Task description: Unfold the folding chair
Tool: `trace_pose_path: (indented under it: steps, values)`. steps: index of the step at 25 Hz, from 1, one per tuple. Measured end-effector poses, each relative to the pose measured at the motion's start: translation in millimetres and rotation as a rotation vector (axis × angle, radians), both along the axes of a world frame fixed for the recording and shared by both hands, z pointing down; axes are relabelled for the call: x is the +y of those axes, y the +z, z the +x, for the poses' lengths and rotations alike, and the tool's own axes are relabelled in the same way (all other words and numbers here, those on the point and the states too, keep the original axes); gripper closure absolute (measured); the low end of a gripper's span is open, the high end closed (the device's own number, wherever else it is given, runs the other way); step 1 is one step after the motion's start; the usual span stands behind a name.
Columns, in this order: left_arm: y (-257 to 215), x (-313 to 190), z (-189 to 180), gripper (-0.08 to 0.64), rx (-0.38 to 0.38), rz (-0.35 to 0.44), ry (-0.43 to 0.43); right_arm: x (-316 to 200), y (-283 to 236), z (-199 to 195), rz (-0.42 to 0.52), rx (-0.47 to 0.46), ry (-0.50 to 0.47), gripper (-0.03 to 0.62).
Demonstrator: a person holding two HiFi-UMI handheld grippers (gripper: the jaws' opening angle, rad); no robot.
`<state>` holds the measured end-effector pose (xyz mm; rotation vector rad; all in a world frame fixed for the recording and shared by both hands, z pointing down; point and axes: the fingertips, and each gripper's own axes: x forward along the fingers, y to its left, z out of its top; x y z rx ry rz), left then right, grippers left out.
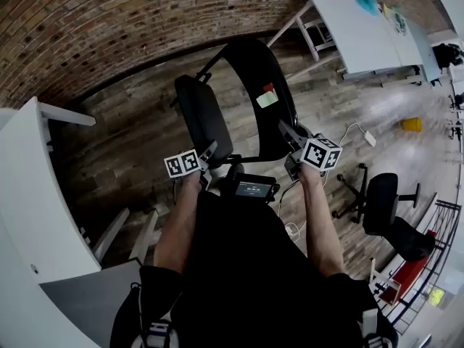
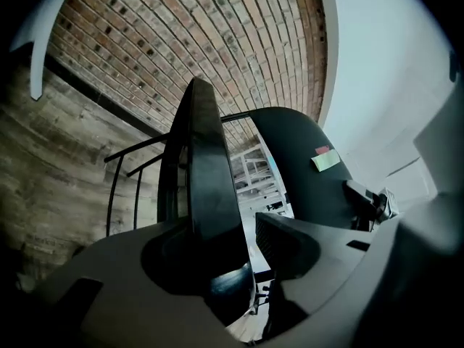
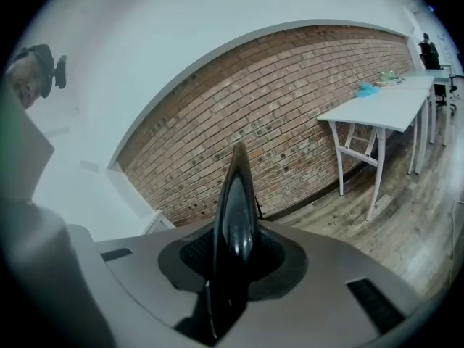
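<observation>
A black folding chair [image 1: 239, 93] stands on the wooden floor in front of me, its two panels apart at an angle. My left gripper [image 1: 210, 152] is at the near end of the narrower padded panel [image 1: 203, 118]. In the left gripper view this panel [image 2: 206, 187] lies against one jaw of the left gripper [image 2: 232, 249], with a gap to the other pad: open. My right gripper [image 1: 288, 135] is at the near edge of the larger panel [image 1: 254, 71], which bears a red and green label [image 1: 267, 96]. In the right gripper view the right gripper [image 3: 232, 259] has both pads pressed on that edge [image 3: 233, 209].
A brick wall [image 1: 109, 20] runs behind the chair. A white table [image 1: 362, 27] stands at the upper right, white furniture [image 1: 36, 194] at the left. A black office chair [image 1: 380, 205] is at the right, near a white cable [image 1: 355, 133] and a yellow object [image 1: 411, 125].
</observation>
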<state>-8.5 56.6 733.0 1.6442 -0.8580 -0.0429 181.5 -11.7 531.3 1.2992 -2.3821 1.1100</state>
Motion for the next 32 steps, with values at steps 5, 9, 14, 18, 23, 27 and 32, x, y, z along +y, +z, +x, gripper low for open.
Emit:
trace_pose_path:
  steps: [5, 9, 14, 18, 23, 27, 32]
  values:
    - [3.5, -5.2, 1.5, 0.351, -0.048, 0.017, 0.018, -8.9, 4.9, 11.3, -0.001, -0.006, 0.012, 0.509]
    - [9.8, 0.1, 2.2, 0.347, -0.084, 0.01, 0.011, -7.1, 9.9, 18.1, -0.003, -0.023, 0.009, 0.509]
    - [26.7, 3.2, -18.9, 0.336, -0.132, -0.04, -0.082, -8.1, 22.4, 26.8, -0.015, -0.065, 0.007, 0.509]
    - [38.7, 3.4, -27.5, 0.337, -0.168, -0.09, -0.14, -12.4, 32.8, 37.4, -0.03, -0.1, 0.003, 0.511]
    - [49.3, 0.8, -28.6, 0.337, -0.249, -0.097, -0.135, -25.5, 48.1, 62.4, -0.049, -0.144, 0.008, 0.511]
    - [62.1, 5.8, -35.3, 0.337, -0.294, -0.144, -0.147, -29.6, 61.8, 82.0, -0.071, -0.194, 0.004, 0.511]
    - [72.2, 6.1, -44.2, 0.337, -0.297, -0.151, -0.176, -35.5, 75.4, 99.6, -0.09, -0.231, 0.016, 0.511]
